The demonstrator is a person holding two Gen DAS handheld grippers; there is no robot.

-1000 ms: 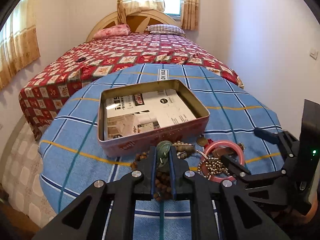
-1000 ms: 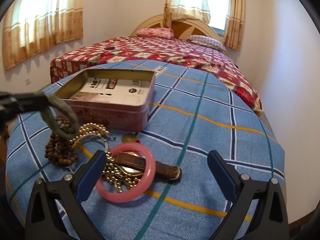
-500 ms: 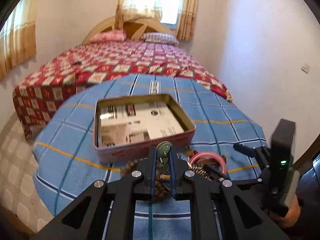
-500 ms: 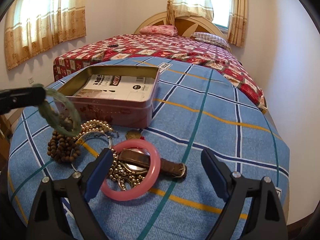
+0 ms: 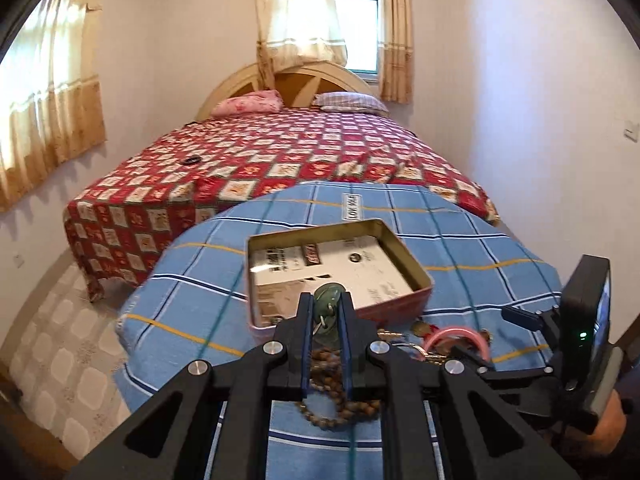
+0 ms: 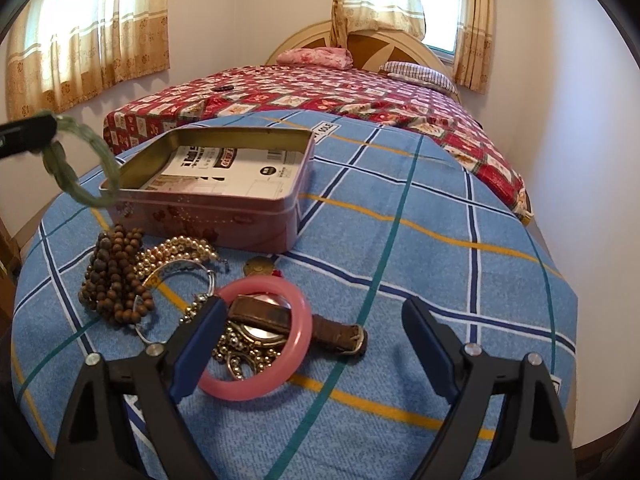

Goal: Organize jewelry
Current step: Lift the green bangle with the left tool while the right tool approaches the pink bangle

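Note:
My left gripper (image 5: pixel 325 306) is shut on a green bead bracelet (image 5: pixel 329 300) and holds it in the air just before the near wall of the pink tin (image 5: pixel 416 270); the bracelet also hangs at the left of the right wrist view (image 6: pixel 76 176). The tin (image 6: pixel 224 216) is open with printed cards inside. My right gripper (image 6: pixel 312 320) is open and empty, low over the jewelry pile: a pink bangle (image 6: pixel 258 342), a brown-strap watch (image 6: pixel 320 326), gold bead chains (image 6: pixel 240 350), wooden beads (image 6: pixel 114 274) and pearls (image 6: pixel 176 252).
The round table wears a blue plaid cloth (image 6: pixel 440 264). A bed with a red patterned cover (image 5: pixel 280 152) stands right behind it. A white wall (image 5: pixel 540 100) is close on the right. A tiled floor (image 5: pixel 60 340) lies to the left.
My left gripper has risen and lifted the green bracelet up off the pile toward the tin. My right gripper has edged closer to the pink bangle.

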